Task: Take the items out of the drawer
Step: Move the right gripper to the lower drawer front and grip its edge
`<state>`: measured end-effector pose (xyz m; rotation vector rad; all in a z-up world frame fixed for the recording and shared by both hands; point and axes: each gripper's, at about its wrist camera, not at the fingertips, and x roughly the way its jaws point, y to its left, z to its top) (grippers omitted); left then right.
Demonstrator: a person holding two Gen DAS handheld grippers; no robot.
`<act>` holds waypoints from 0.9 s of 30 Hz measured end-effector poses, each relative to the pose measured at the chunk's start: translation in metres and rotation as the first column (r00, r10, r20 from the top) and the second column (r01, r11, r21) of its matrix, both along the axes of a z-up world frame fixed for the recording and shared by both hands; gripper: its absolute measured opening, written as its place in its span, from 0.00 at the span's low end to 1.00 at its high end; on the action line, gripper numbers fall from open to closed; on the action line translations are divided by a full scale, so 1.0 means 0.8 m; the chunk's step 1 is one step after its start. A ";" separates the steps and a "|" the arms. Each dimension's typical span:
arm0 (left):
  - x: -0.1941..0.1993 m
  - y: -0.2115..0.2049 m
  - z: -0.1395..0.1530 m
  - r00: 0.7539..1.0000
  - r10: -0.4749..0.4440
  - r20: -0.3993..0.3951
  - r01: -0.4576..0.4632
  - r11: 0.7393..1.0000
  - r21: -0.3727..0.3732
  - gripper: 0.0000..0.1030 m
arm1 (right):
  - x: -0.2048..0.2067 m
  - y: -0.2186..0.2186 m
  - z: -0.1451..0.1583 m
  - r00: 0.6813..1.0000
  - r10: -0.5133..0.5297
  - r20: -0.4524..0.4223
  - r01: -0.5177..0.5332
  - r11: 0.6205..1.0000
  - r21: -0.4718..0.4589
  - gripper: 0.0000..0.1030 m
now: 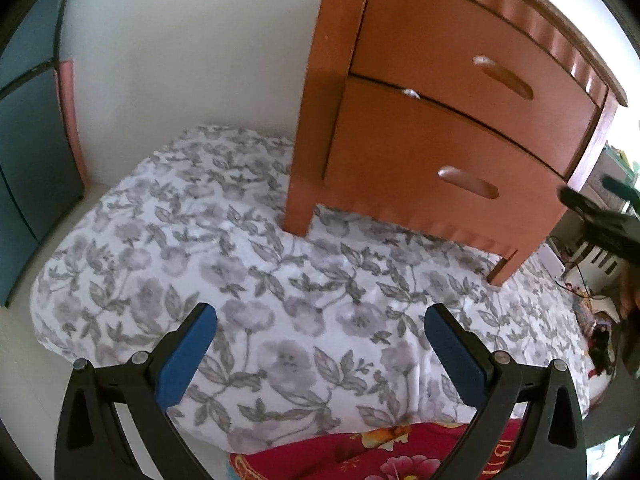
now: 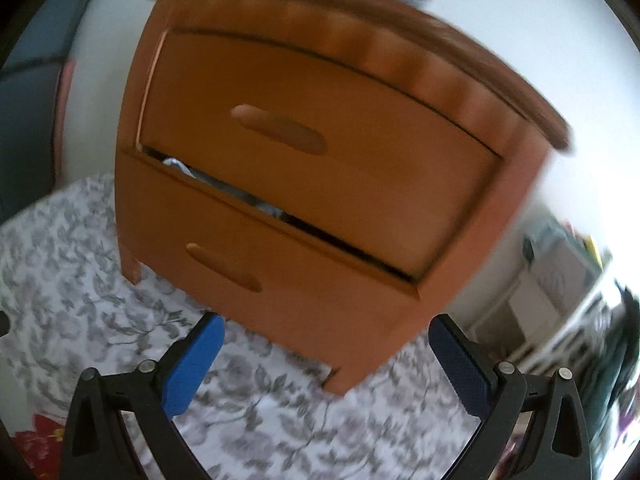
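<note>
An orange wooden nightstand (image 1: 452,120) (image 2: 312,168) with two drawers stands on a floral sheet. Its upper drawer (image 2: 312,136) is closed. The lower drawer (image 2: 256,264) is pulled out a crack, and something pale (image 2: 178,165) shows in the gap under the upper drawer. Each drawer front has an oval recessed handle (image 2: 280,130) (image 2: 224,268). My left gripper (image 1: 320,320) hangs open over the sheet, well short of the nightstand. My right gripper (image 2: 326,332) is open too, close in front of the lower drawer with nothing between its blue pads. The right gripper's dark body (image 1: 600,220) shows at the left view's right edge.
The grey-and-white floral sheet (image 1: 240,272) covers the floor area in front of the nightstand. A red patterned cloth (image 1: 360,456) lies at the near edge. A blue cabinet (image 1: 28,152) stands at left by a white wall. Cluttered white shelving (image 2: 560,300) sits to the right.
</note>
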<state>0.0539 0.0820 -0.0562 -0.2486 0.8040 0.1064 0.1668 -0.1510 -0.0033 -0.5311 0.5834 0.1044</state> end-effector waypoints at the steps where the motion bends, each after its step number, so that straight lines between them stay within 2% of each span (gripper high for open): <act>1: 0.002 -0.002 -0.003 1.000 -0.007 -0.006 0.007 1.000 -0.001 1.00 | 0.011 0.007 -0.004 1.000 0.005 0.000 -0.005 1.000 -0.020 1.00; 7: 0.014 -0.004 -0.015 0.999 -0.032 -0.029 0.032 0.999 -0.012 1.00 | 0.058 0.047 -0.033 0.999 0.053 -0.012 -0.054 0.981 -0.185 0.99; 12: 0.023 -0.003 -0.024 0.998 -0.043 -0.050 0.043 0.999 -0.016 1.00 | 0.090 0.063 -0.056 0.996 0.088 -0.009 -0.086 0.941 -0.329 0.99; 20: 0.026 -0.011 -0.034 0.994 -0.083 -0.076 0.079 0.996 -0.043 1.00 | 0.113 0.077 -0.061 0.993 0.115 -0.019 -0.114 0.925 -0.363 0.99; 27: 0.026 -0.010 -0.036 0.993 -0.087 -0.080 0.083 0.995 -0.056 1.00 | 0.108 0.112 -0.078 0.988 0.152 -0.006 -0.142 0.911 -0.387 0.99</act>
